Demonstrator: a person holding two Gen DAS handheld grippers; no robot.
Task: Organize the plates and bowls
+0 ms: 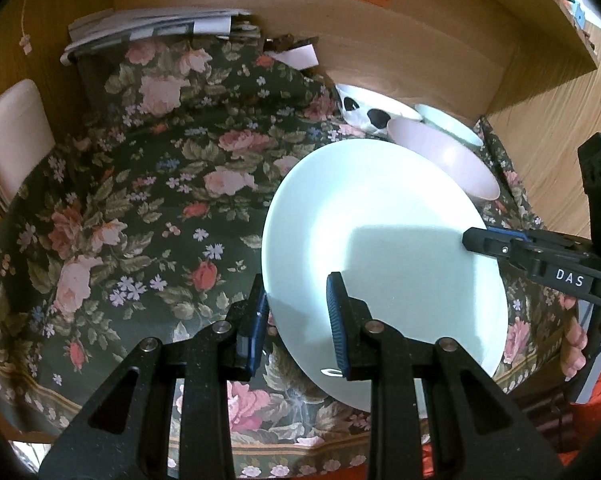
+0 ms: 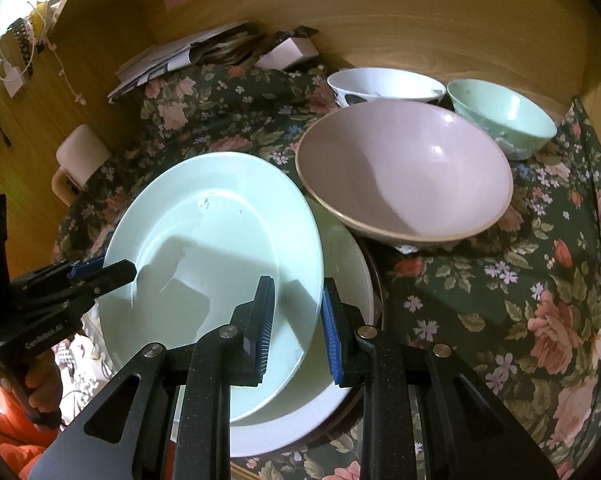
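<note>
While the pale green plate hangs tilted over the white plate, both the left gripper and right gripper straddle its rim, not visibly pinching. The pink bowl crowds in at two o'clock, so I'd lower the plate level and centred.

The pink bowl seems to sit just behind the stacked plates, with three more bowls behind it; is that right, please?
Not quite: the right wrist view shows only two bowls behind the pink bowl, a white patterned bowl and a green bowl. It does sit behind the plates.
</note>
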